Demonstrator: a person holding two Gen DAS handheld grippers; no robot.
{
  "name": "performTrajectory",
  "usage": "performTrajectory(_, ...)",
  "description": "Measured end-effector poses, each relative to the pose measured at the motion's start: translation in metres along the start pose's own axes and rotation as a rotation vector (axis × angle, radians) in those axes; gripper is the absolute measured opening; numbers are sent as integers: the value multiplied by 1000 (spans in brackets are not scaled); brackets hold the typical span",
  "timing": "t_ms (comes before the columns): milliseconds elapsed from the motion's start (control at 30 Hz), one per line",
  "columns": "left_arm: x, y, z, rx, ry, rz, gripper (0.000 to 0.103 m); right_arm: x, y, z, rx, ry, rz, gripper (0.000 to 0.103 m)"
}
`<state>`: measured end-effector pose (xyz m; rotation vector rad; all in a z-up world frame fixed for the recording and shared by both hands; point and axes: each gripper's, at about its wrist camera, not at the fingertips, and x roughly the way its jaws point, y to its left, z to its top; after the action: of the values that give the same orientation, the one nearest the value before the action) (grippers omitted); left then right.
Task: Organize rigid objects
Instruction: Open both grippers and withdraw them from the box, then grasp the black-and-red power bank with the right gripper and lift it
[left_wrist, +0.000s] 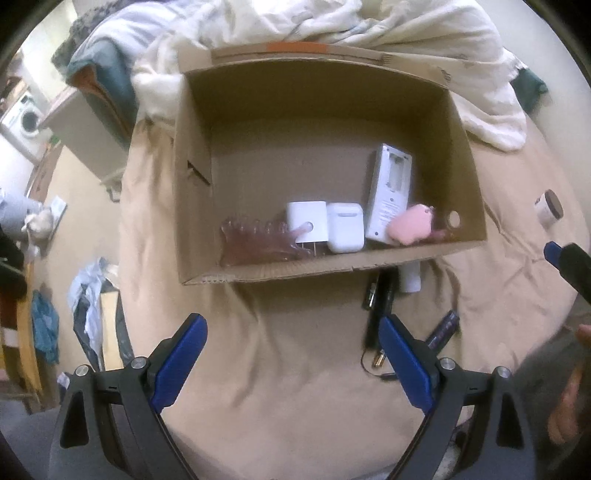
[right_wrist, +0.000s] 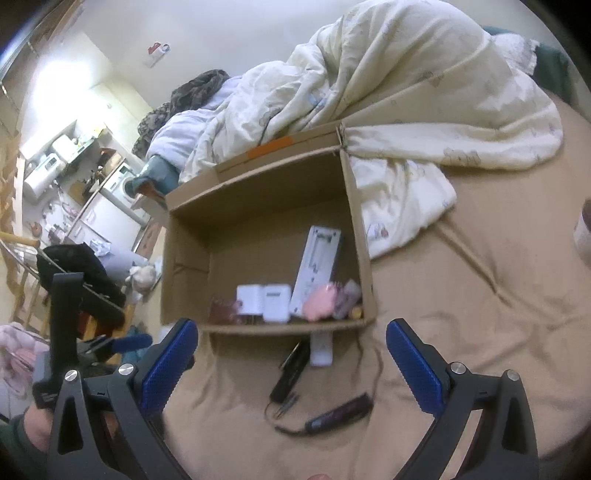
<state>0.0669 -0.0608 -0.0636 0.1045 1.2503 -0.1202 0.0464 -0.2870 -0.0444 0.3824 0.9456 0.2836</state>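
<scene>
Both the left gripper (left_wrist: 291, 336) and the right gripper (right_wrist: 291, 343) hang with jaws spread wide and nothing between them. The cardboard box (left_wrist: 476, 206) sits on the tan bedsheet (left_wrist: 295, 350) beyond both. Along its near wall lie a white charger (left_wrist: 307, 221), a white earbud case (left_wrist: 345, 227) and a pink case (left_wrist: 410, 223). Just near of the box, a black device (right_wrist: 291, 369) and a dark tube (right_wrist: 341, 410) lie on the sheet, inside the right jaws' span.

Brown box (left_wrist: 369, 266); pink case (left_wrist: 410, 225) (white earbud case (left_wrist: 345, 227) beside).
</scene>
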Motion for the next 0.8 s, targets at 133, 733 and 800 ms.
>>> performTrajectory(133, 3, 3, -3, 1, -10, 5, 93, 0, -4, -11, 23, 22, -9, 103)
performTrajectory(733, 12, 45, -9, -179, -15, -24, 93, 36, -16, -29, 64, 195, -100, 103)
performTrajectory(800, 14, 47, -9, -194, -7, -16, 93, 46, -19, -31, 67, 243, -126, 103)
